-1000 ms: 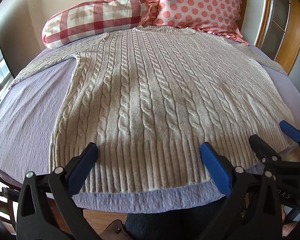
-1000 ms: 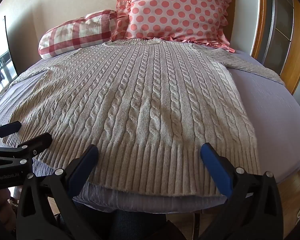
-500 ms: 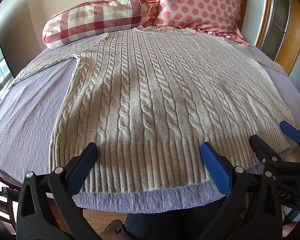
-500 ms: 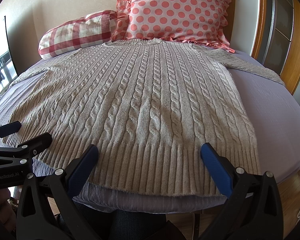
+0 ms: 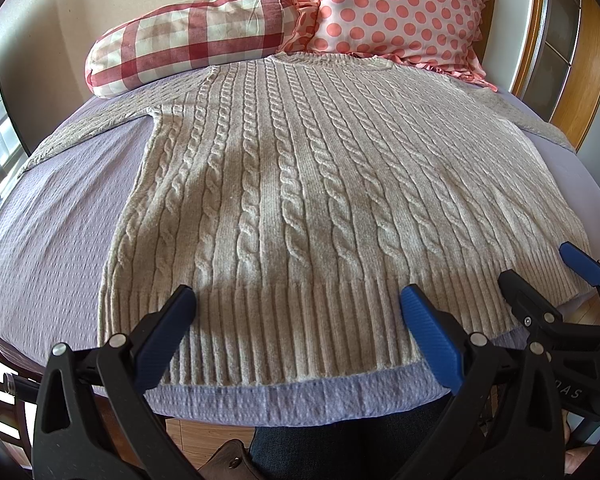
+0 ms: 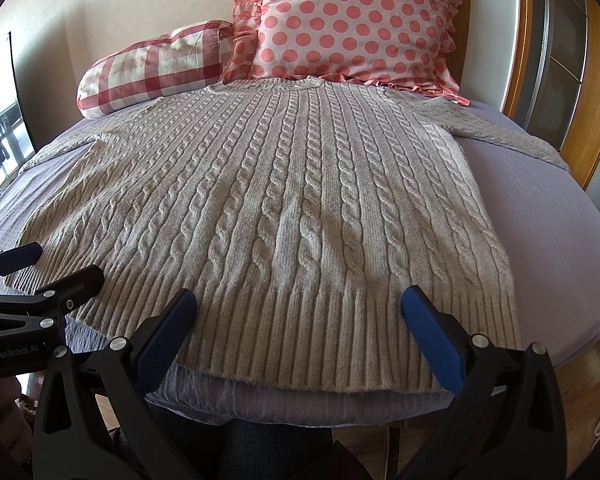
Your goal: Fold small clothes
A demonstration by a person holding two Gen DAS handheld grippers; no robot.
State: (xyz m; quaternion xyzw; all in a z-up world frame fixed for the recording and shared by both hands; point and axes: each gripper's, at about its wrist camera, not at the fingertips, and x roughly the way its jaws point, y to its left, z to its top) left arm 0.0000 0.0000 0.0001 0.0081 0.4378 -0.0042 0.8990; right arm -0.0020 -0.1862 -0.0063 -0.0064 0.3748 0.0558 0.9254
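Nothing moved; sweater (image 5: 300, 208) flat on lilac bed (image 5: 48, 240) | both hand-held grippers agape; pillows (image 6: 356, 20) behind

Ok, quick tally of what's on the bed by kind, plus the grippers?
Sweater: 1
Pillows: 2, one checked, one dotted
Grippers: 2, left and right, both open over the hem
Total: 5
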